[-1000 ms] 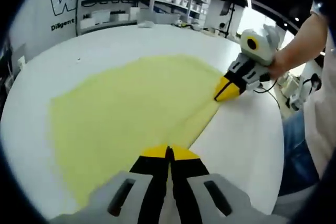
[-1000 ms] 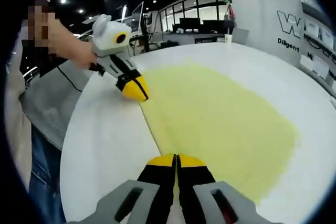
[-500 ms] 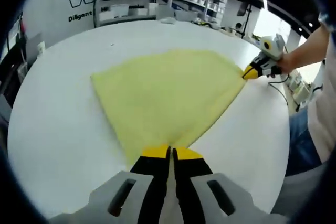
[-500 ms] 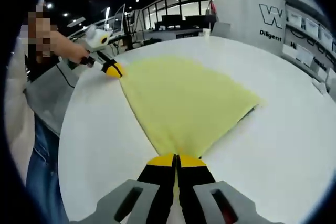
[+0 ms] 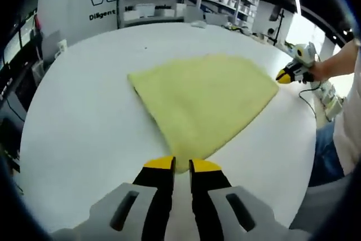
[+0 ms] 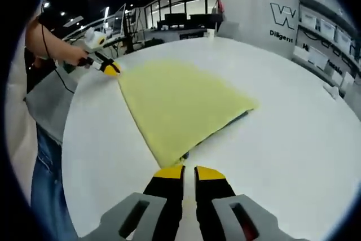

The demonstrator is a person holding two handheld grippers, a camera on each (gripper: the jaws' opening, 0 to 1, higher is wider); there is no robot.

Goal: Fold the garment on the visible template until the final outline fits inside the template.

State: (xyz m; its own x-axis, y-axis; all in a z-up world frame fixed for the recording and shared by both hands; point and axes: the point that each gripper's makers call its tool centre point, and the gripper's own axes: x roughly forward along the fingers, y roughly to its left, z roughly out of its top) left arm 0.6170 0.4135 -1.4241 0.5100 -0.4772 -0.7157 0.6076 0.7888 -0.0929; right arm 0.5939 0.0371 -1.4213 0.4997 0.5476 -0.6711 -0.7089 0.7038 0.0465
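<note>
Yellow garment (image 5: 203, 101) lying flat on white table (image 5: 84, 117) in left gripper view, near corner just ahead of left gripper (image 5: 181, 165). Jaws narrowly parted, nothing pinched between them. Right gripper (image 5: 284, 77) off to far right, at cloth's far corner.

Same yellow cloth (image 6: 177, 103) in right gripper view, nearest corner just ahead of right gripper (image 6: 189, 171). Jaws slightly apart, holding nothing. Left gripper (image 6: 111, 70) up left by far corner, in a hand (image 6: 70, 55).
</note>
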